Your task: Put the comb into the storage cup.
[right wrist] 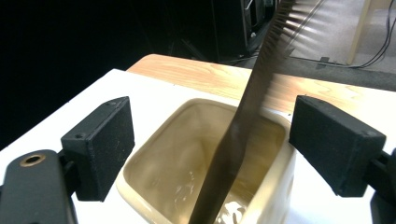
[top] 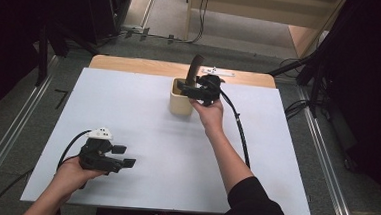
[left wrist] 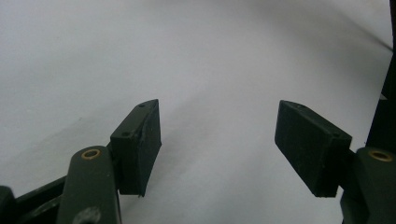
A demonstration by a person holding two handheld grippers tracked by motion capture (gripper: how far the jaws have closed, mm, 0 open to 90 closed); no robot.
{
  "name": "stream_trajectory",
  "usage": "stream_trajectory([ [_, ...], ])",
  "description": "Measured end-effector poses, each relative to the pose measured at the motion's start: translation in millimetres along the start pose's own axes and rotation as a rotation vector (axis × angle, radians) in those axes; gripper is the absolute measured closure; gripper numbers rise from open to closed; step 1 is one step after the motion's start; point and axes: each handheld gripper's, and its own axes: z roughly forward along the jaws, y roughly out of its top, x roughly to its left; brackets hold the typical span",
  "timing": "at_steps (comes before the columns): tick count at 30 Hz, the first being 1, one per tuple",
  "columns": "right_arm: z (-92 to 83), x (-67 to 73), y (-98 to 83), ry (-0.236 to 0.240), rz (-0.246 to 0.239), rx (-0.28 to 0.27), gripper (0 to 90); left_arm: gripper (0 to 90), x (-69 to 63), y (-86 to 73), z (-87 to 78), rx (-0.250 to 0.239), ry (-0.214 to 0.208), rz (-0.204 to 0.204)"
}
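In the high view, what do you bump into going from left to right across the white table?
Left gripper, jaws open, near the table's front left → cream square cup with a dark comb leaning in it → right gripper, jaws open at the cup's rim.

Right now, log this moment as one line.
right gripper: jaws open beside comb | comb: leaning in cream holder | left gripper: open, idle
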Motion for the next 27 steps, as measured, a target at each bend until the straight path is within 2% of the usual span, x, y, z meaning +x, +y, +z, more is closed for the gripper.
stream_trajectory([
  [3, -3.0, -1.3, -0.8, 0.0, 0.023, 0.01, 12.4, 32.7, 0.1, -0.2, 0.5, 0.003, 0.0, -0.001],
  [6, -5.7, -2.7, -1.3, -0.02, 0.024, 0.019, 12.5, 32.7, 0.2, -0.2, 0.2, 0.002, 0.001, -0.004],
  [10, -11.0, -5.7, -2.7, -0.015, 0.029, 0.024, 12.5, 32.7, 0.2, -0.3, 0.4, 0.003, 0.002, -0.003],
  [20, -21.3, -7.9, -5.9, 0.027, 0.027, 0.059, 12.5, 32.7, 0.6, -0.7, 0.3, 0.008, 0.009, -0.005],
  [27, -28.1, -7.8, -7.0, 0.049, 0.055, 0.084, 12.5, 32.7, 0.8, -0.9, 0.1, 0.008, 0.009, -0.004],
])
